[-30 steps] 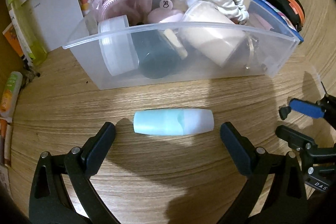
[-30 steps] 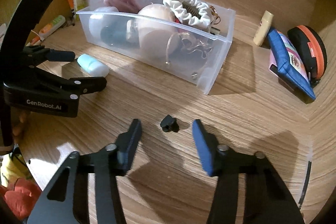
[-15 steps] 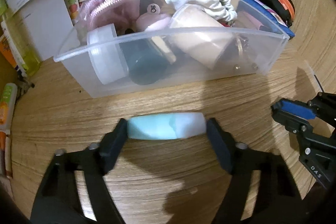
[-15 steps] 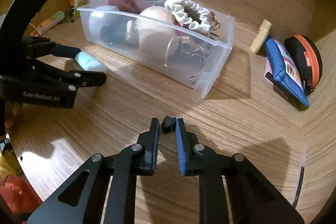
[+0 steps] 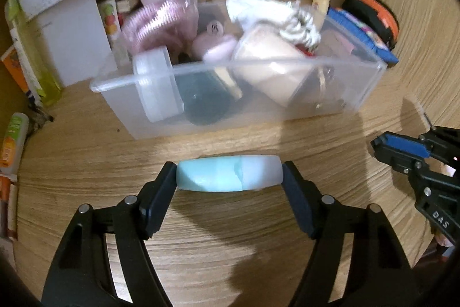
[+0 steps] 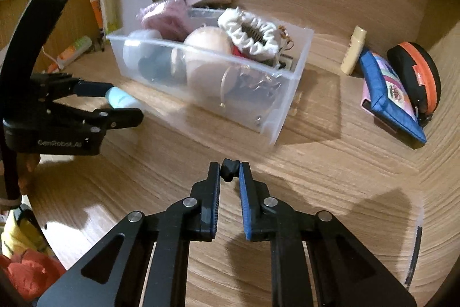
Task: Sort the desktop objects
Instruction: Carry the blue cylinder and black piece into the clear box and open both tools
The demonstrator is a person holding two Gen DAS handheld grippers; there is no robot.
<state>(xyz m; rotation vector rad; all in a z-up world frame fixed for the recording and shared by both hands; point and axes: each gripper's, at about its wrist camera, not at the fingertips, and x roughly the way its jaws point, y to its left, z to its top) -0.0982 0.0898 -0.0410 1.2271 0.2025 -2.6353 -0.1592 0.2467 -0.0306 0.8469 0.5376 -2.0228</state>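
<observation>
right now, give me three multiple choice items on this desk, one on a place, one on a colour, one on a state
1. Where is the clear bin relative to the blue tube?
A. behind it
B. under it
C. inside it

2. What colour trims the black round case?
A. green
B. orange
C. white

3. What is the right claw doing?
A. open over bare wood
B. shut on a small black piece
C. gripping the bin

Answers: 1 A, the bin sits beyond the tube held in the left claw. 2 B, an orange band rings it. 3 B, both pads pinch the piece.
</observation>
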